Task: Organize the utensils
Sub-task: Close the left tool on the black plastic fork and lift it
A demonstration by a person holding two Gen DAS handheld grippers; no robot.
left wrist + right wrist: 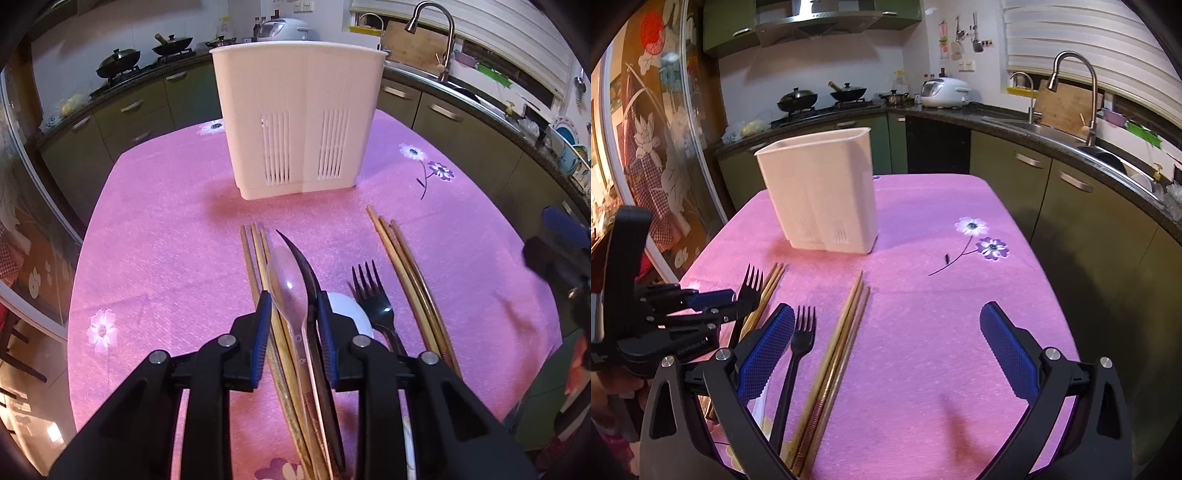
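A white slotted utensil holder (299, 118) stands upright on the pink tablecloth; it also shows in the right wrist view (820, 192). My left gripper (293, 325) has its jaws narrowly apart around a clear plastic spoon (290, 284) and a black utensil seen edge-on (306, 269); whether it grips them I cannot tell. Wooden chopsticks (255, 258) lie beside them. A black fork (371, 295), a white spoon (351, 314) and more chopsticks (402, 266) lie to the right. My right gripper (886, 350) is open and empty above the cloth, right of a black fork (798, 343) and chopsticks (842, 332).
The pink flowered tablecloth (942, 295) covers a small table. Kitchen counters with a stove (820, 107), rice cooker (943, 92) and sink faucet (1086, 92) surround it. My left gripper (713, 302) appears at the left of the right wrist view over a second black fork (750, 286).
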